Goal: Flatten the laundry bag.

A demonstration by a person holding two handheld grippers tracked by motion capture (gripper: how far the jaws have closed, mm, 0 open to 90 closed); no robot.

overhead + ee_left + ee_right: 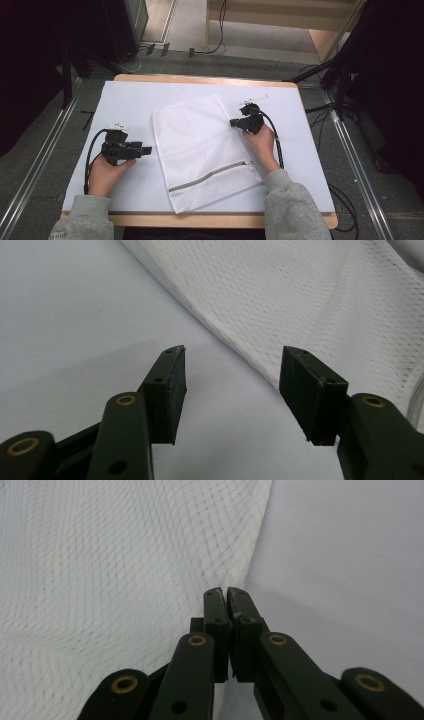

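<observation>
Working a white mesh laundry bag (202, 150) on the worktop (125, 100) with a tool in each hand.

Bag lies flat mid-worktop, slightly tilted, grey zipper (210, 176) running across its near end. Right tool (233, 122) sits at the bag's right edge toward the far corner; in the right gripper view (227, 597) its jaws are together, tips right at the mesh edge (150, 555), cannot tell whether any fabric is caught between them. Left tool (148, 149) rests on the worktop just beside the bag's left edge, pointing at it; in the left gripper view (232, 375) its jaws stand wide apart, nothing between them, bare worktop under them and the mesh edge (300, 300) just ahead. Grey sleeves (295, 205) at the near edge.
</observation>
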